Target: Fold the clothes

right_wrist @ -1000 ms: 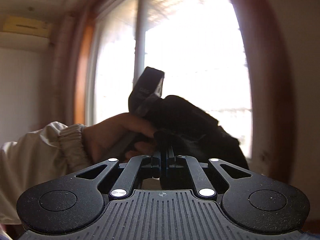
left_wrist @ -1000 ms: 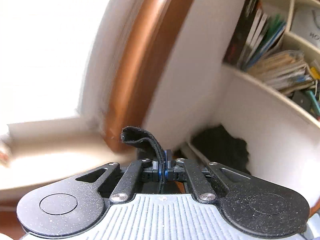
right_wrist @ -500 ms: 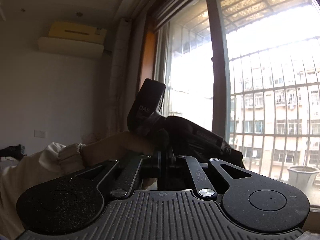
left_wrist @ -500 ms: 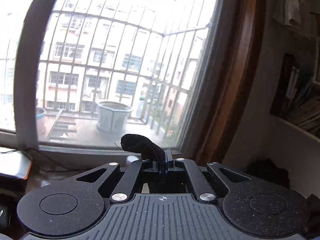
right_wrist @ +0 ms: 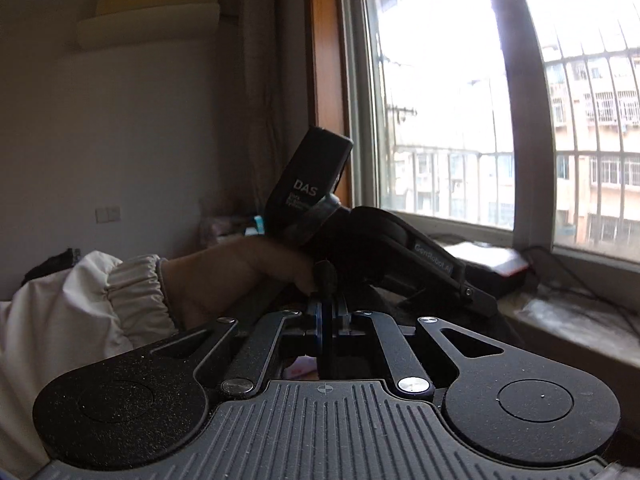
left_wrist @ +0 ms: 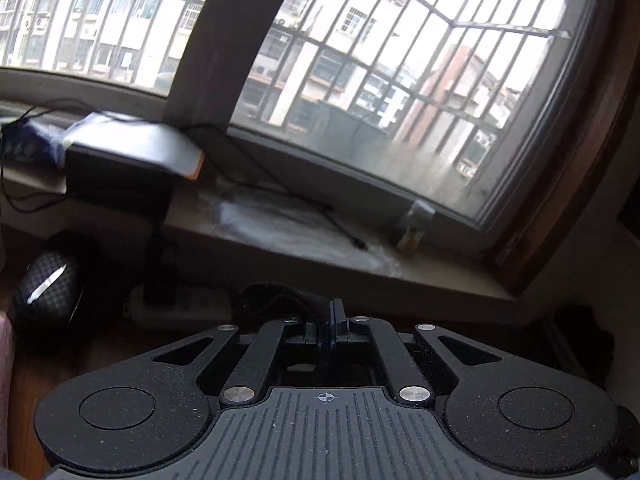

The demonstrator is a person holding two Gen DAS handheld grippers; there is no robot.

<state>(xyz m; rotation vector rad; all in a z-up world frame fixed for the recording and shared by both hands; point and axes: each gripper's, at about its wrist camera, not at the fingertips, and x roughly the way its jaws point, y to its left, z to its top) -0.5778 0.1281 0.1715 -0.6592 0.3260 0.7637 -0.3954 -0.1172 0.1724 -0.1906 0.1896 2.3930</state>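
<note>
My left gripper [left_wrist: 334, 312] is shut on a corner of black cloth [left_wrist: 280, 298], which curls up and to the left of the closed fingers. The rest of the garment hangs below, out of sight. In the right wrist view my right gripper [right_wrist: 328, 312] is shut on a small tuft of the same black cloth [right_wrist: 325, 276] poking up between its fingers. Just beyond it a hand [right_wrist: 240, 276] in a white sleeve [right_wrist: 80, 304] holds the other gripper's black body [right_wrist: 372, 244], tilted toward the window.
A windowsill [left_wrist: 304, 232] runs across ahead, carrying a black box with a white pad [left_wrist: 132, 160], cables and clear plastic. A dark round object [left_wrist: 48, 280] and a power strip [left_wrist: 180, 306] lie below on the left. A barred window [right_wrist: 520, 120] fills the right; an air conditioner [right_wrist: 152, 12] hangs high.
Both grippers swung around: the left view went from the bookshelf and wall to the window, then tilted down onto the sill. The right view turned further left into the room. Both stayed shut on cloth.
</note>
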